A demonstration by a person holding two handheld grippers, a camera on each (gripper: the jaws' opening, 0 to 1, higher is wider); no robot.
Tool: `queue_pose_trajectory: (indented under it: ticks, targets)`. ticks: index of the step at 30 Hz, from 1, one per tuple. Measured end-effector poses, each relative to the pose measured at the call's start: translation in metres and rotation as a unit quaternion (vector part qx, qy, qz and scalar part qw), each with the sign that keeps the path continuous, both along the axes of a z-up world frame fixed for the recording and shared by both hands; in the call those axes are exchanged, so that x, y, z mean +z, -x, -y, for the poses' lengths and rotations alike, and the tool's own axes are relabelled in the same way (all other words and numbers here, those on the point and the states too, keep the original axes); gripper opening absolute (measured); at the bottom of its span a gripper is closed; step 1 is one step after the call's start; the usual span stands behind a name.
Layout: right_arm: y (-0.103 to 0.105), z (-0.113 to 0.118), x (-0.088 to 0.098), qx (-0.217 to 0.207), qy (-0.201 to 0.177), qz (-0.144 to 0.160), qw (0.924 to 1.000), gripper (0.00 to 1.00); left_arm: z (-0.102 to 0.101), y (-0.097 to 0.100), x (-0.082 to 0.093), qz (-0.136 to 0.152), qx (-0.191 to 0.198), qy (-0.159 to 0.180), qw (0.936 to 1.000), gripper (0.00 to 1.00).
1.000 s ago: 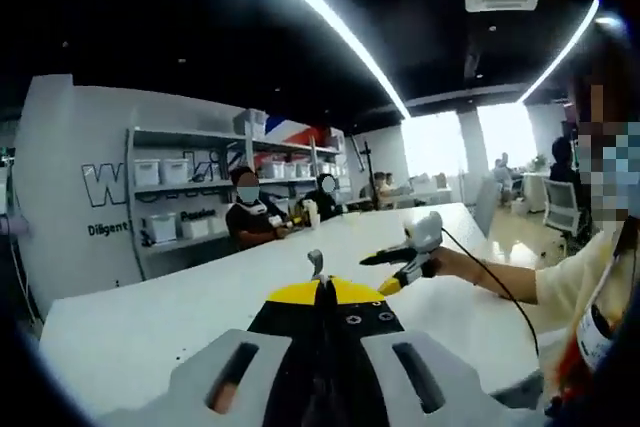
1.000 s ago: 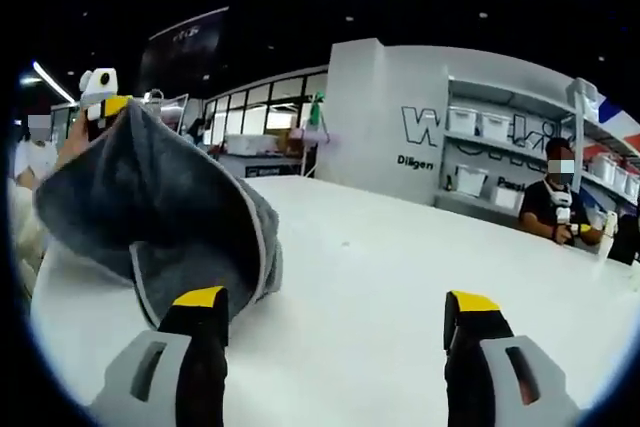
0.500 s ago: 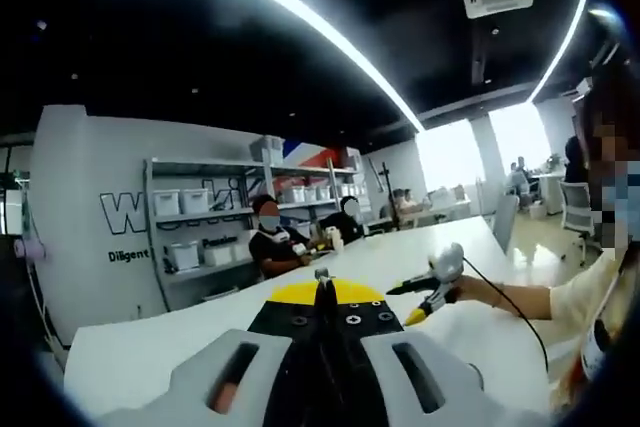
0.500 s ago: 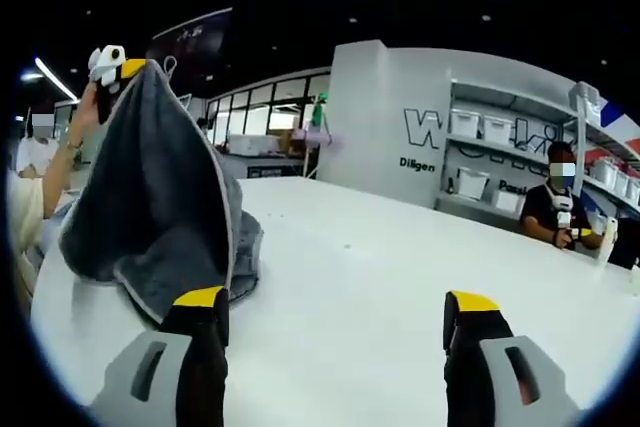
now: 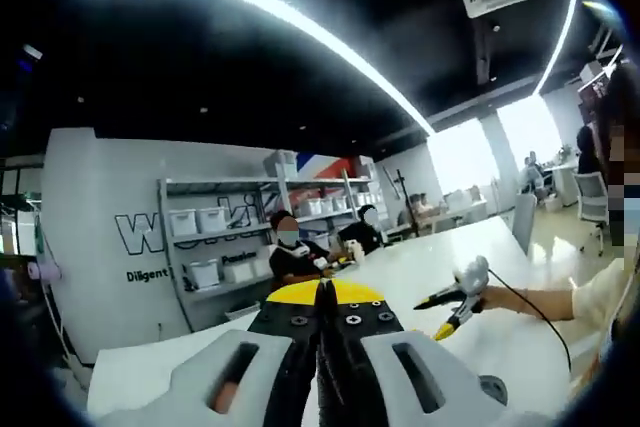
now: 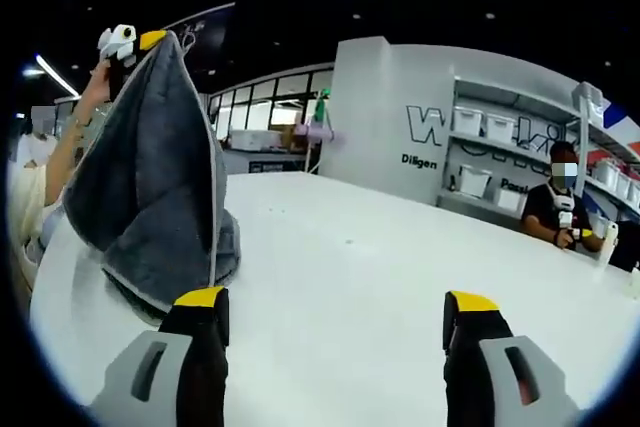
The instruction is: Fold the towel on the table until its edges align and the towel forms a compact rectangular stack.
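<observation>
A grey towel [image 6: 150, 187] is being held aloft by the left gripper [image 6: 135, 44] over a white table [image 6: 380, 267] (lower folds touching it).

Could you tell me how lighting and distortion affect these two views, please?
Left gripper view: ceiling light strips bow under fisheye and the windows glare white. Right gripper view: even light, the grey towel and white table stay clear, and the shelving curves near the edge.

The towel [image 6: 150, 187] hangs from the left gripper [image 6: 150, 40] onto the table [image 6: 380, 267].
</observation>
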State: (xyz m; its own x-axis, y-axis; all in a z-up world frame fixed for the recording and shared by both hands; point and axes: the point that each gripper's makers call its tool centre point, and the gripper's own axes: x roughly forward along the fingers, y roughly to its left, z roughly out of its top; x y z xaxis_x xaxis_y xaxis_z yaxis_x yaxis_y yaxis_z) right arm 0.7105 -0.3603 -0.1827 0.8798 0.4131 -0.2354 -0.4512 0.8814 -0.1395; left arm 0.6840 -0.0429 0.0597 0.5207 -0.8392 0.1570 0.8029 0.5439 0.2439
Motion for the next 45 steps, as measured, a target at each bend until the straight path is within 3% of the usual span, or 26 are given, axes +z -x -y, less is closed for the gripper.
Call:
queue_pose_trajectory:
  ticks: [10, 18, 21, 26, 30, 34, 37, 41, 45]
  targets:
    - [-0.001, 0.0, 0.0, 0.002, 0.001, -0.002, 1.0, 0.89, -0.029, -0.051, -0.054, -0.054, 0.056, -0.021, 0.9968, 0.01]
    - [-0.002, -0.001, -0.002, 0.004, 0.004, -0.006, 1.0, 0.89, -0.061, -0.087, -0.101, -0.108, 0.096, -0.023, 0.9893, 0.01]
    - [-0.002, -0.003, -0.005, 0.005, 0.006, -0.01, 0.9999, 0.89, -0.077, -0.098, -0.125, -0.113, 0.132, -0.054, 0.9833, 0.01]
    - [-0.003, -0.006, -0.011, 0.009, 0.015, -0.017, 0.9997, 0.89, -0.09, -0.104, -0.15, -0.141, 0.134, -0.046, 0.9798, 0.01]
    - [-0.003, -0.008, -0.015, 0.012, 0.019, -0.023, 0.9995, 0.88, -0.109, -0.113, -0.173, -0.15, 0.162, -0.062, 0.9733, 0.02]
    - [-0.005, -0.011, -0.019, 0.015, 0.026, -0.029, 0.9991, 0.88, -0.119, -0.114, -0.197, -0.169, 0.165, -0.066, 0.9694, 0.02]
    - [-0.003, -0.018, -0.023, 0.023, 0.029, -0.034, 0.9988, 0.88, -0.117, -0.11, -0.21, -0.176, 0.163, -0.058, 0.969, 0.02]
    - [-0.003, -0.024, -0.026, 0.029, 0.03, -0.038, 0.9984, 0.87, -0.114, -0.107, -0.23, -0.178, 0.168, -0.085, 0.9658, 0.02]
    - [-0.005, -0.022, -0.033, 0.027, 0.028, -0.049, 0.998, 0.85, -0.107, -0.098, -0.243, -0.188, 0.161, -0.087, 0.965, 0.02]
